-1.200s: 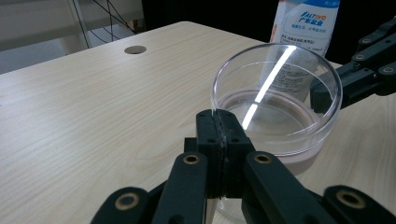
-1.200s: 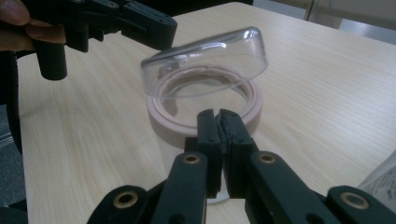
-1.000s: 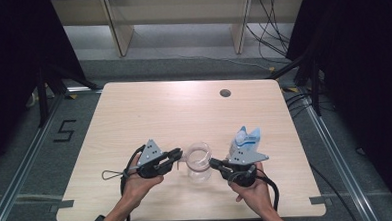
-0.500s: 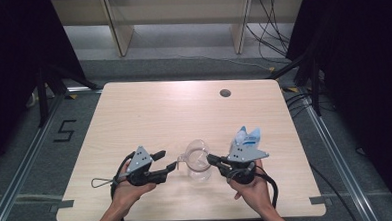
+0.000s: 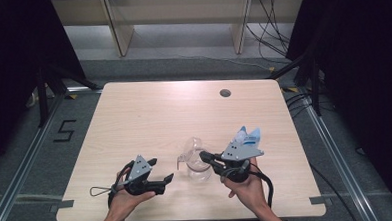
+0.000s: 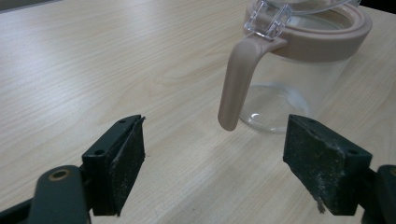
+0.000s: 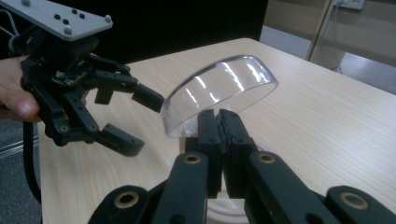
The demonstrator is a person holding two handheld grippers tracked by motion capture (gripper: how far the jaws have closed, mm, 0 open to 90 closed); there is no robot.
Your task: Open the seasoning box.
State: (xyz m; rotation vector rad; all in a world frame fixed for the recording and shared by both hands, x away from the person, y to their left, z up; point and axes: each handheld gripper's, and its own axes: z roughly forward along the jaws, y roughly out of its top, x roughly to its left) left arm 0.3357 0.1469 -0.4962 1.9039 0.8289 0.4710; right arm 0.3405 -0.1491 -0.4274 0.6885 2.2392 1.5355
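left gripper (image 5: 159,178) pulled back from jar (image 5: 199,168), jaws spread | right gripper (image 5: 209,160) jaws pinching lid (image 7: 219,91)

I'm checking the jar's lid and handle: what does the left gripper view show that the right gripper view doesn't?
Left gripper view: the jar's beige handle, clear clasp and glass body, seen between open jaws.
Right gripper view: the raised clear lid, with the right gripper shut at its near edge, and the left gripper open beyond.
Both: the wooden table.
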